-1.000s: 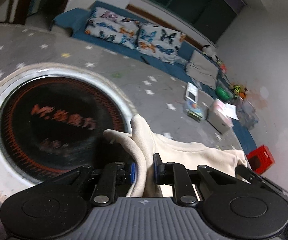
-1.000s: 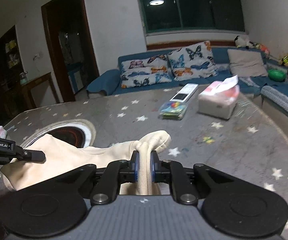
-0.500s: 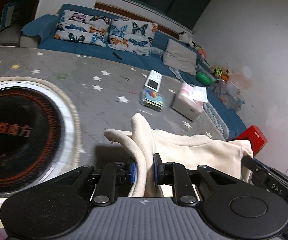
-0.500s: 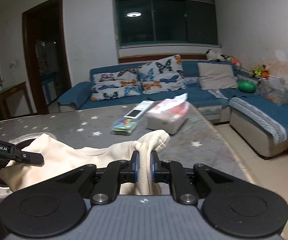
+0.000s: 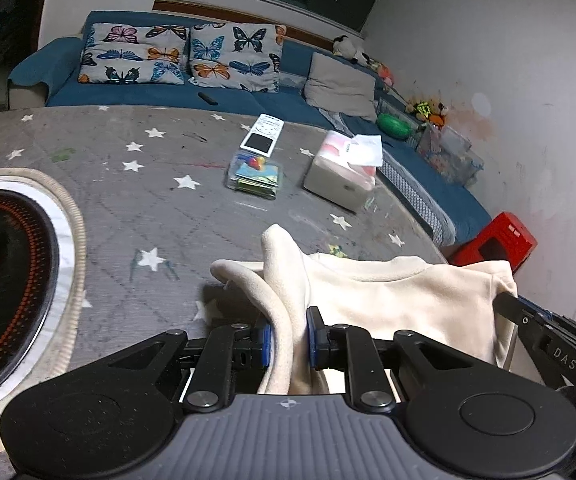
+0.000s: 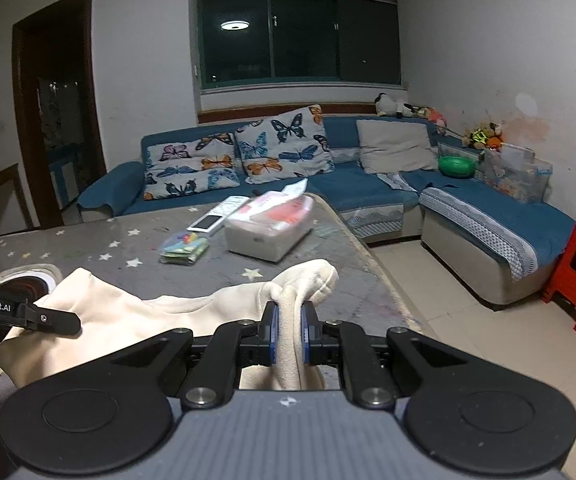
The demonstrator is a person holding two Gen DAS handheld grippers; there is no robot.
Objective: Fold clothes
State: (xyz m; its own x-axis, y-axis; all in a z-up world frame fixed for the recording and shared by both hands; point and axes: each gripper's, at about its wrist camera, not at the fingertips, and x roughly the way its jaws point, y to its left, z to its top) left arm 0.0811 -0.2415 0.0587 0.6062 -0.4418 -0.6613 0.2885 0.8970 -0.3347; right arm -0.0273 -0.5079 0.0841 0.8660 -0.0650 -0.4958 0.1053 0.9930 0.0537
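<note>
Cream garment [image 5: 388, 296] clamped tight in both left gripper [image 5: 288, 338] and right gripper [image 6: 288, 330].

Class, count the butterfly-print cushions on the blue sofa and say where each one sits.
2. One butterfly cushion leans on the sofa back toward the left; the second butterfly cushion stands beside it, right of it. The plain cushion further right doesn't count. None appears hidden.

This place is a home living room. A blue corner sofa [image 6: 368, 192] with butterfly cushions [image 6: 284, 144] stands under a dark window [image 6: 300, 40]. Soft toys [image 6: 484, 136] sit on its back.
</note>
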